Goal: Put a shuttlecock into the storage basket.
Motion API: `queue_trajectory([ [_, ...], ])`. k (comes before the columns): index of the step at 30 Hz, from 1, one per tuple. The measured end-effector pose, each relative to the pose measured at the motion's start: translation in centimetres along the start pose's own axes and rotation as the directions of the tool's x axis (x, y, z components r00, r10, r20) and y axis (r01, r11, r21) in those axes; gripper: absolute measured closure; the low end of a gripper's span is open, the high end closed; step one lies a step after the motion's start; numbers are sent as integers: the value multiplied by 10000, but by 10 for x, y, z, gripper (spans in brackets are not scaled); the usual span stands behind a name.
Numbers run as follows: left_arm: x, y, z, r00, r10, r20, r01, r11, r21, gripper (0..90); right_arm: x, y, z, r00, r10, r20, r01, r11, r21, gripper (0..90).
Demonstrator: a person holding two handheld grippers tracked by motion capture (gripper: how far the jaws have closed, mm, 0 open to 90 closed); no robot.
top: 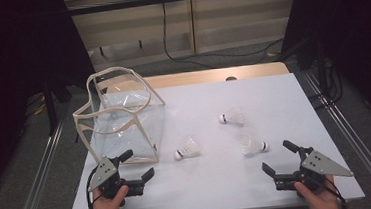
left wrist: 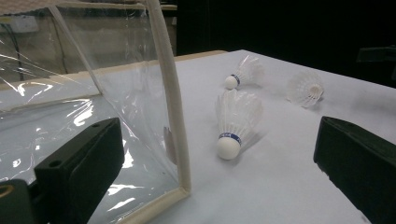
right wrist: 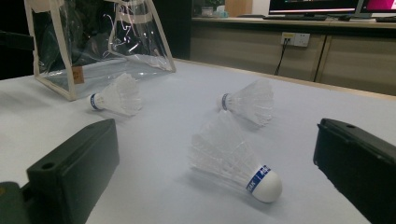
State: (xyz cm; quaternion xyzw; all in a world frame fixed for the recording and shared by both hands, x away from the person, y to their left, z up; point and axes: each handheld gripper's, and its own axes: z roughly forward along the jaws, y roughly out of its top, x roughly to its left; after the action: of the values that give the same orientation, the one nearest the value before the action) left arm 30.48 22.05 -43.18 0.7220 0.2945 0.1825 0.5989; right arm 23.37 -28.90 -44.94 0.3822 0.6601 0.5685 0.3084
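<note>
- The left gripper (top: 137,164) sits at the near left corner of the white table (top: 273,92), held in a person's left hand (top: 107,207); its jaws stand wide apart with nothing between them.
- In the left gripper view those jaws frame the near corner of the clear bag (left wrist: 173,116), whose cream-edged seam rises just ahead of them, and one jaw looks close to the bag's side, though whether it touches is hard to tell.
- The clear bag (top: 124,119) stands upright on the left part of the table, its mouth open at the top and its rim bent out of shape.
- The nearest shuttlecock (top: 187,148) lies on its side just right of the bag, cork tip toward the near edge.
- The right gripper (top: 277,158) rests at the near right corner in the right hand (top: 321,196), jaws likewise wide and holding nothing.
- In the right gripper view a second shuttlecock (right wrist: 233,161) lies on the table just ahead of the open jaws, cork tip toward the camera and to the right, apart from both pads.
- A third shuttlecock (top: 232,117) lies farther back near the table's middle, well apart from both grippers.
</note>
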Motion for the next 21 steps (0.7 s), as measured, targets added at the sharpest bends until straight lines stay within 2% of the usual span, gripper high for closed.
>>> queue_trajectory([
  [12,-1,1,3,9999,-32,101,32,10000,31,19,-1,1,-1,10000,-45,45,45,10000,-21,0],
  [21,-4,3,7,9994,-69,340,67,10000,64,18,-1,1,-1,10000,-51,23,51,10000,-5,0],
])
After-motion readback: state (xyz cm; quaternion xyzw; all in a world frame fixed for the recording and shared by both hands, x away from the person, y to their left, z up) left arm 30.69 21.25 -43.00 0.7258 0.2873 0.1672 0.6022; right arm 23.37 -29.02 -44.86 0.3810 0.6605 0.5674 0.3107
